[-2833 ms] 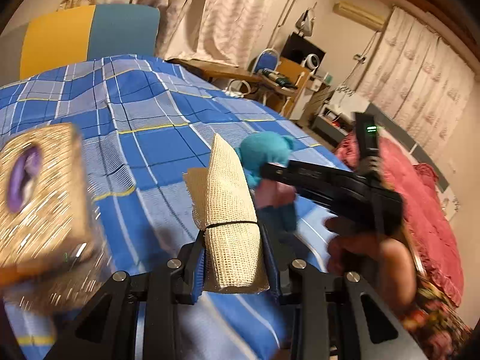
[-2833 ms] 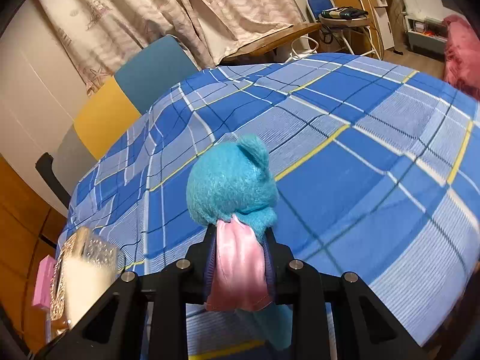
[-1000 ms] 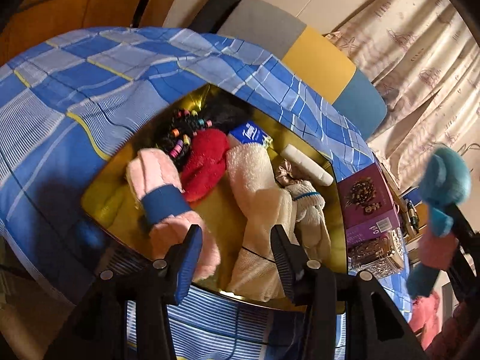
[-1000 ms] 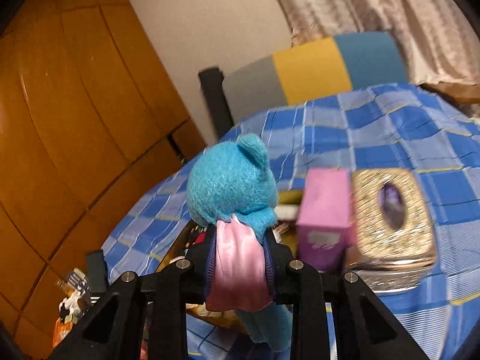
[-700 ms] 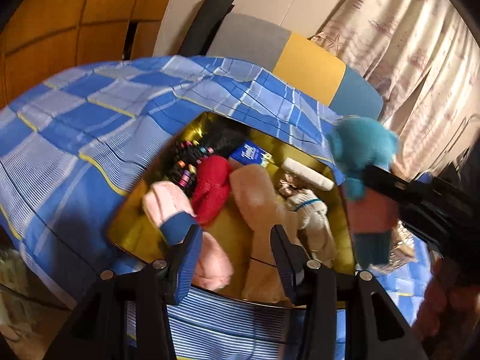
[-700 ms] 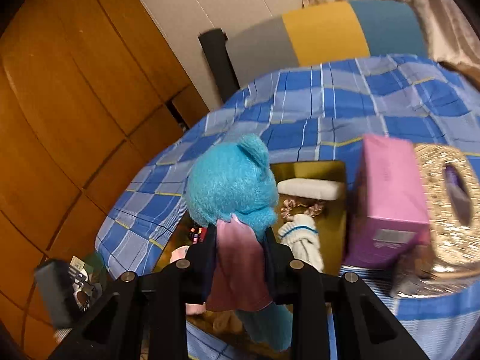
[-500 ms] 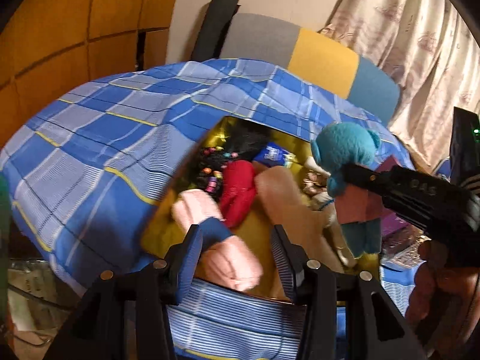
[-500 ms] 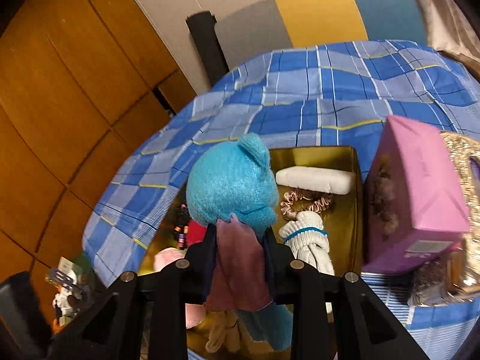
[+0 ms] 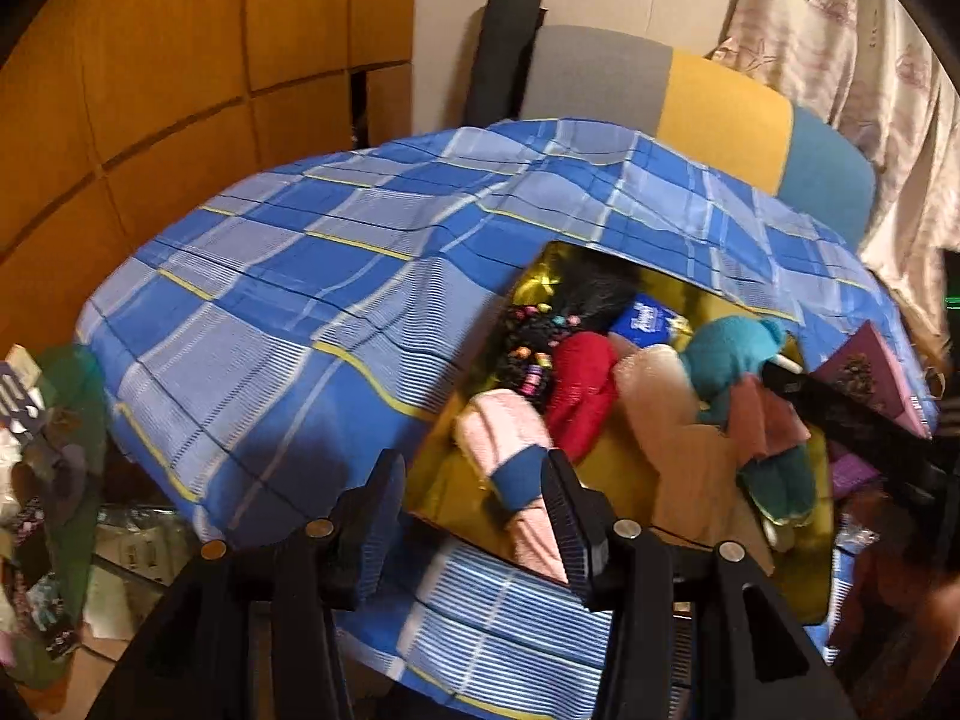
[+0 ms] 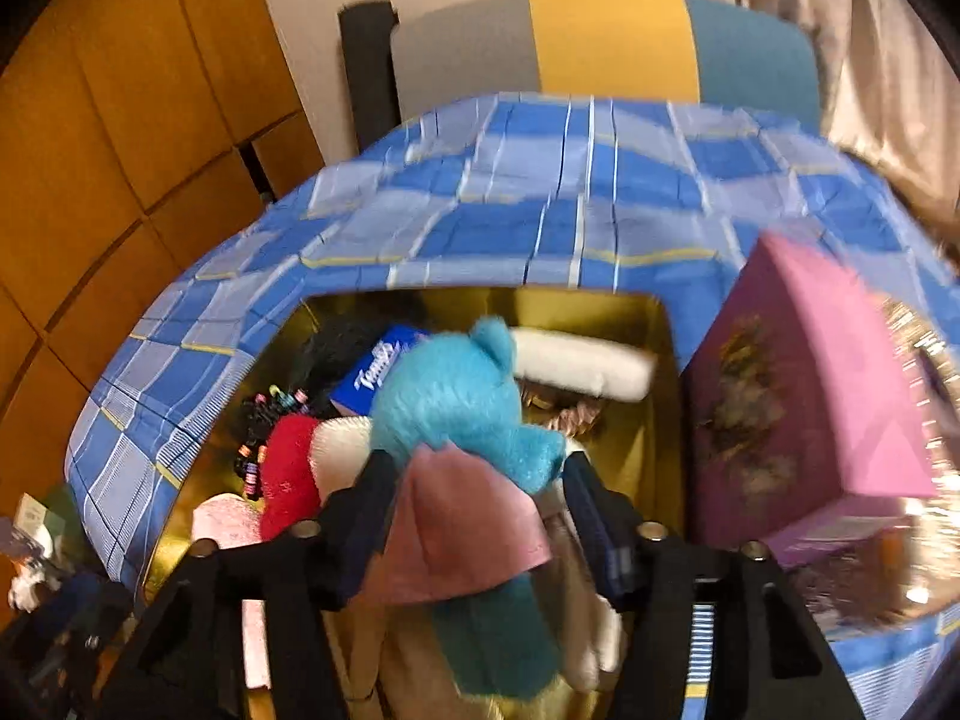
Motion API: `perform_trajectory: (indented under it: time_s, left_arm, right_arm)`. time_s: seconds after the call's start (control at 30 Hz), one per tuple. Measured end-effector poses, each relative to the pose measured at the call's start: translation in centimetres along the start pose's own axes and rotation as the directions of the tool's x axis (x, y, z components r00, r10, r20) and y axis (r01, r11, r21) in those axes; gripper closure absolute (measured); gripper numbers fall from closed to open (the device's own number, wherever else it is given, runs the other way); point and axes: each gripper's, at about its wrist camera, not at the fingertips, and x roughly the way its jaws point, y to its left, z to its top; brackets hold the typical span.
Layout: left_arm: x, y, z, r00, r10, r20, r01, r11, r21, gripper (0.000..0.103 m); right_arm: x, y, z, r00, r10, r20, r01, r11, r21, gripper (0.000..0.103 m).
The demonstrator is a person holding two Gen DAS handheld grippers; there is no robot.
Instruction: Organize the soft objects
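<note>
Teal plush [image 10: 462, 402] lay between the spread fingers of the right gripper [image 10: 477, 510], over the gold tray [image 10: 648, 312], red roll [image 10: 288, 468] to its left, purple box [image 10: 798, 396] at right, left gripper [image 9: 474, 507] wide apart, holding nothing, tray ahead of it.

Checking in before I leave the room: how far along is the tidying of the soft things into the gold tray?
Mostly done. The gold metal tray already holds a rolled beige mesh cloth, a red fuzzy item and a pink mitten with a blue cuff. In hand: the right gripper has its jaws spread around the teal plush bear with a pink cape, over the tray. The left gripper is open and empty. Left: withdrawing.
</note>
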Motion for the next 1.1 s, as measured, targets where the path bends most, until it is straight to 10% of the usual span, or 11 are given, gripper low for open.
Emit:
perform_trajectory:
  time_s: [0.5, 1.1]
  left_arm:
    - [-2.5, 0.1, -0.3, 0.999, 0.053, 0.009, -0.053, 0.998, 0.019, 0.055]
    - [-6.7, -0.1, -2.5, 0.995, 0.092, 0.048, -0.096, 0.992, 0.081, 0.055]
  right_arm:
    - [-9.1, 1.6, -1.9, 0.987, -0.017, 0.157, 0.019, 1.0, -0.012, 0.001]
    - [-13.4, 1.1, -6.5, 0.961, -0.238, 0.142, 0.227, 0.969, 0.094, 0.0]
